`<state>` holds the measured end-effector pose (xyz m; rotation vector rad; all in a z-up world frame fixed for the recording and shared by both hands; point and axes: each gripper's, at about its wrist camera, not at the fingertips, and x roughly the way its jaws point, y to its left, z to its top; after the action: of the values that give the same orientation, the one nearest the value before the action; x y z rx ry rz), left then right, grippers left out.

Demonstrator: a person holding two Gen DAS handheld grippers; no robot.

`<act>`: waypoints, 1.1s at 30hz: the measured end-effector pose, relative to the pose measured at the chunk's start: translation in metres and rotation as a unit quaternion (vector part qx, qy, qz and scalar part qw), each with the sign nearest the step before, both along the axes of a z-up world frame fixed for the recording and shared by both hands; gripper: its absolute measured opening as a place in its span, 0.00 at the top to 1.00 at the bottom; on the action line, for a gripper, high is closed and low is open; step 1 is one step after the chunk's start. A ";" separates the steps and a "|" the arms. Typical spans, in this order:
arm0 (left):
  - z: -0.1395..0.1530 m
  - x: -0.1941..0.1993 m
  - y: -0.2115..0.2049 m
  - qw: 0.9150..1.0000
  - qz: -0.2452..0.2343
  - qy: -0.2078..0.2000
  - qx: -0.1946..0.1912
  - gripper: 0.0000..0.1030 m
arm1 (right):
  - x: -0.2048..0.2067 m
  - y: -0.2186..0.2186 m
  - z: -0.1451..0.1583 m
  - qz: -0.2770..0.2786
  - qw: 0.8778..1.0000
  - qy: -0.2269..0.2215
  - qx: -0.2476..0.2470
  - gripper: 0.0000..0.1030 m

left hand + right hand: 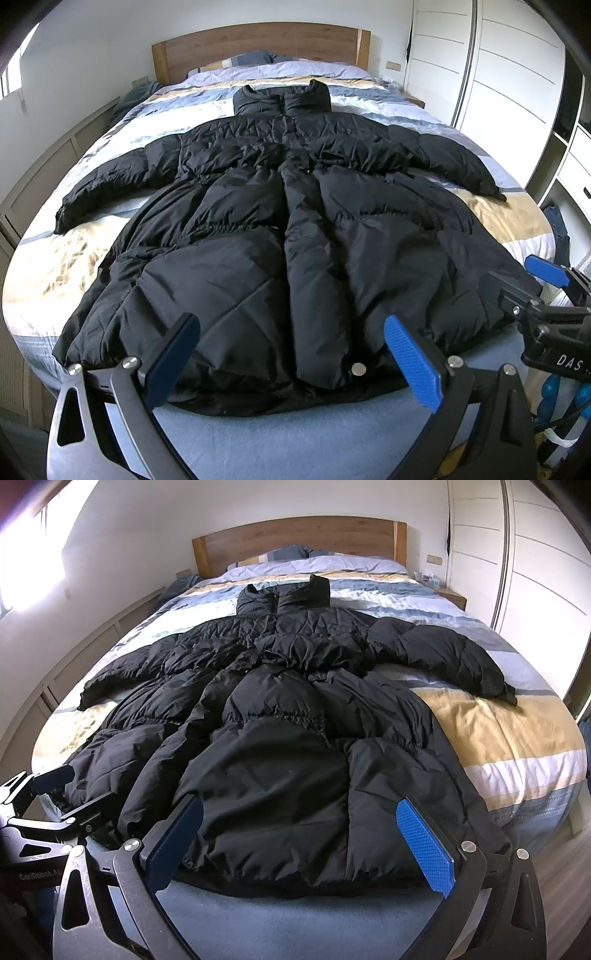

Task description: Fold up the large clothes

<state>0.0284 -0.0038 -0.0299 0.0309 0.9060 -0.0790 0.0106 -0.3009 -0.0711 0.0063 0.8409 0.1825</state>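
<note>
Bedroom with a wooden headboard point(258, 40) at the top centre of the frame and white wardrobe doors point(517, 74) at the upper right. Striped bed cover point(517, 218) in blue, white and yellow under everything. Black padded coat point(288, 229) lying flat over the middle of the bed point(295, 915), collar toward the headboard, hem at the lower edge of the frame, both sleeves stretched out to the left and right sides. No fold visible anywhere on it, so the task judged to be at its very start: spreading done, all folding left.

Left tongs point(291, 358) spread wide, hovering just before the hem at lower centre, holding nothing. Right tongs point(299, 842) also spread wide and empty, near the hem in the right wrist view. Probably the sleeves to be brought in first, then the body folded.
</note>
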 end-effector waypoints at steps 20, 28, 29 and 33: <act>0.008 0.026 0.011 1.000 0.006 0.020 0.012 0.02 | 0.023 -0.004 0.006 0.006 0.999 0.031 0.010 0.00; 0.058 0.048 0.033 1.000 0.013 -0.028 0.004 0.02 | 0.042 -0.011 0.062 0.007 0.999 -0.024 0.028 0.00; 0.067 0.053 0.035 0.999 0.010 -0.035 0.006 0.02 | 0.045 -0.011 0.072 0.009 0.999 -0.035 0.028 0.00; 0.100 0.081 0.051 0.999 -0.006 -0.041 -0.028 0.02 | 0.063 -0.013 0.109 0.016 0.996 -0.079 0.027 0.00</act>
<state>0.1097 0.0476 0.0703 -0.0117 0.8207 -0.1128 0.0735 -0.3140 0.0382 0.0287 0.6789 0.2321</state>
